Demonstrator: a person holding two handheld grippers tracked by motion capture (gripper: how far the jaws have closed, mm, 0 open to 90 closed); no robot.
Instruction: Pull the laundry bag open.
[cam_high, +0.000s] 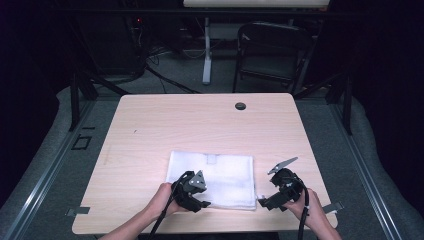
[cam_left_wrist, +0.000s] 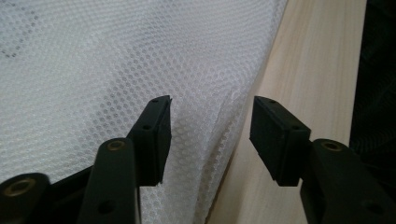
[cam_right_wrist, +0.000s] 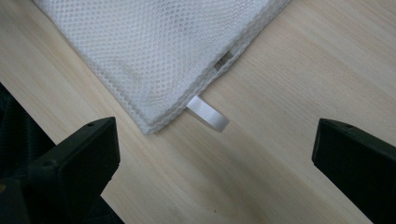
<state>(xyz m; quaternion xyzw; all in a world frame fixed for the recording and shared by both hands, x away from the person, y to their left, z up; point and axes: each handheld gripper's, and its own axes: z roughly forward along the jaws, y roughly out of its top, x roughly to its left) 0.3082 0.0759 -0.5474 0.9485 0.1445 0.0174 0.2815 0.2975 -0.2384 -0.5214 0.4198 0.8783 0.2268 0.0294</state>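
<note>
A white mesh bag (cam_high: 220, 175) lies flat on the light wooden table (cam_high: 200, 125), near the front edge. My left gripper (cam_high: 202, 202) is at the bag's near left part. In the left gripper view its jaws (cam_left_wrist: 210, 130) stand partly apart, with the raised, folded edge of the mesh (cam_left_wrist: 116, 56) between them; the pads do not press on it. My right gripper (cam_high: 265, 202) hovers by the bag's near right corner. In the right gripper view its jaws (cam_right_wrist: 215, 154) are wide open over bare wood, just short of the mesh corner (cam_right_wrist: 159, 42) and its small white tab (cam_right_wrist: 208, 113).
A black grommet hole (cam_high: 240, 106) sits at the table's far side. Beyond the table stand a dark folding chair (cam_high: 270, 50) and a white table leg (cam_high: 206, 55). Small metal clips (cam_high: 77, 211) stick out at the near corners.
</note>
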